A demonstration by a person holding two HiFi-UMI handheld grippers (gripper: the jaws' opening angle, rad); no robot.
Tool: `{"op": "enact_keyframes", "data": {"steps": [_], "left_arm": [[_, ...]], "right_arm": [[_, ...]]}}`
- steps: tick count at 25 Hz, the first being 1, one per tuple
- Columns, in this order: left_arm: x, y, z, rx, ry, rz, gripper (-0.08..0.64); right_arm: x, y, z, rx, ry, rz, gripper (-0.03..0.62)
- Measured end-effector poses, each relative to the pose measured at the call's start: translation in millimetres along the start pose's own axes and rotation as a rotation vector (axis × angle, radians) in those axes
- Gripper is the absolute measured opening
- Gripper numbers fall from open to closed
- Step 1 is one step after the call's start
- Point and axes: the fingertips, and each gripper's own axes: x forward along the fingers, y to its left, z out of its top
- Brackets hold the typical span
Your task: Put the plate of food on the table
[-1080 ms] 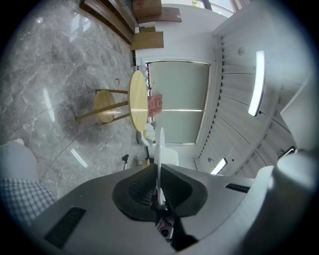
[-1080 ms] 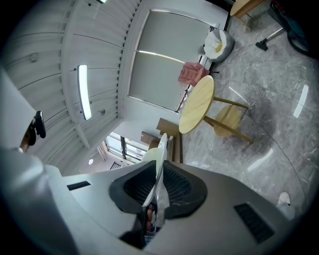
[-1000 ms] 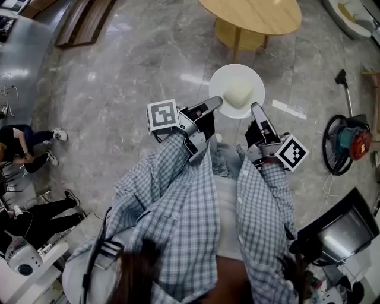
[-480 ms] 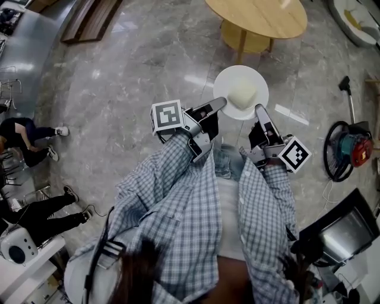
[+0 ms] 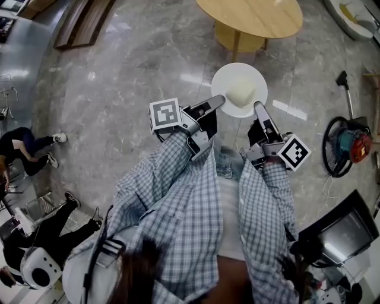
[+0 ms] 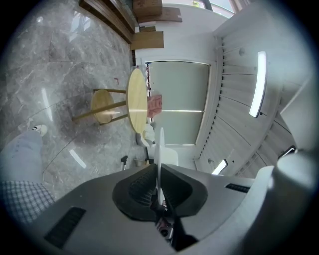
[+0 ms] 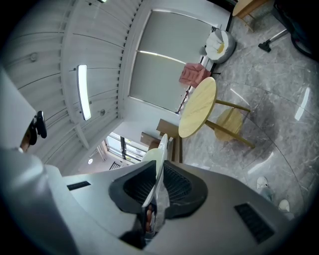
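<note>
A white plate (image 5: 228,79) carries a pale lump of food (image 5: 240,94) and hangs above the marble floor, short of the round wooden table (image 5: 255,15). My left gripper (image 5: 217,101) is shut on the plate's near-left rim, and my right gripper (image 5: 257,108) is shut on its near-right rim. In the left gripper view the plate (image 6: 160,149) shows edge-on between the black pads, with the table (image 6: 136,99) beyond. The right gripper view also has the plate (image 7: 160,155) edge-on in the jaws, the food (image 7: 151,155) beside it and the table (image 7: 198,107) ahead.
A red and teal vacuum cleaner (image 5: 349,145) with a hose lies on the floor at the right. People sit at the left edge (image 5: 24,145). A dark monitor (image 5: 341,231) stands at the lower right. Wooden planks (image 5: 80,21) lie at the upper left.
The plate and both grippers have stayed almost in place in the view, shifting only slightly. The people at the left have moved.
</note>
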Motion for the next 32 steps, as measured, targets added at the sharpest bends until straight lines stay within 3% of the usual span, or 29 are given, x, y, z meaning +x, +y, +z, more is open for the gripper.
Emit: {"op": "enact_keyframes", "data": {"steps": [5,12,32], "left_arm": [[16.7,7.5,12.0,0.014,0.017,0.04,0.02],[59.9,9.4,57.6,0.002,0.029,0.072,0.02],[154.2,-10.9,165.5,-0.015,0.141,0.05,0.02]], "right_arm": [[10.1,-10.9,14.9,0.024,-0.007,-0.004,0.048],[53.8,-25.2,58.9,0.044,0.016,-0.017,0.048],[144.7,-31.4,153.8,0.055,-0.109,-0.071,0.047]]}}
